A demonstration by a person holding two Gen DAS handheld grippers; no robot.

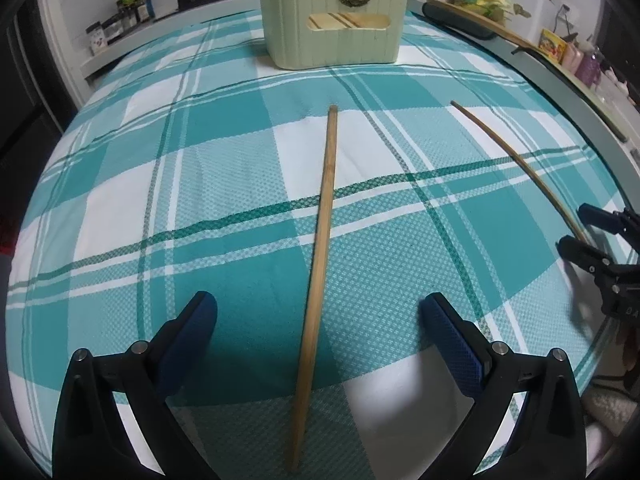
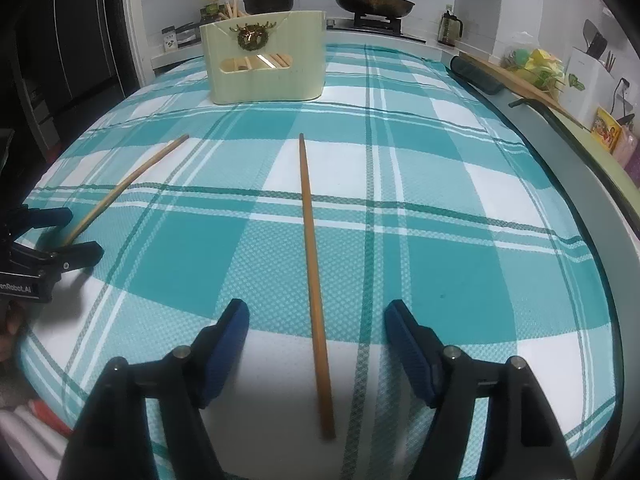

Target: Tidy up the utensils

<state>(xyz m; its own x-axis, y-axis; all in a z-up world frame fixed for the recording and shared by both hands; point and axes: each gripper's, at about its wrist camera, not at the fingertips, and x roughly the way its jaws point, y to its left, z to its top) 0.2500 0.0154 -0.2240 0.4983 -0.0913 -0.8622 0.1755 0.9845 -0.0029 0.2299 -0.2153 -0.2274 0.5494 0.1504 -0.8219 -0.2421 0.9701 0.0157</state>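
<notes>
In the left wrist view, the left tool [image 1: 318, 306] stands spread wide over the table [image 1: 600, 152], its blue ribbed pads clear of a wooden chopstick [image 1: 320, 248] that runs lengthwise between the jaws and away from the tool, its far tip toward the pale green utensil box [image 1: 332, 20] straight ahead. The stick touches neither pad; it lies flat on the teal and white checked cloth [image 1: 200, 160], a woven, dimpled fabric. Off to that tool's right, the second chopstick [image 1: 516, 160] lies with its near end at the right tool [image 1: 576, 226]. In the right wrist view, the right tool [image 2: 316, 312] is likewise spread, with nothing pinched: the slim, round, smooth second chopstick lies centred between its pads, long axis pointing forward. The box, ribbed plastic with a slotted handle and a small wreath ornament, stands ahead and to its left, with wooden sticks already standing in it. Each hand is nearest its own stick, so the coming move probably turns on closing across each narrow shaft.
</notes>
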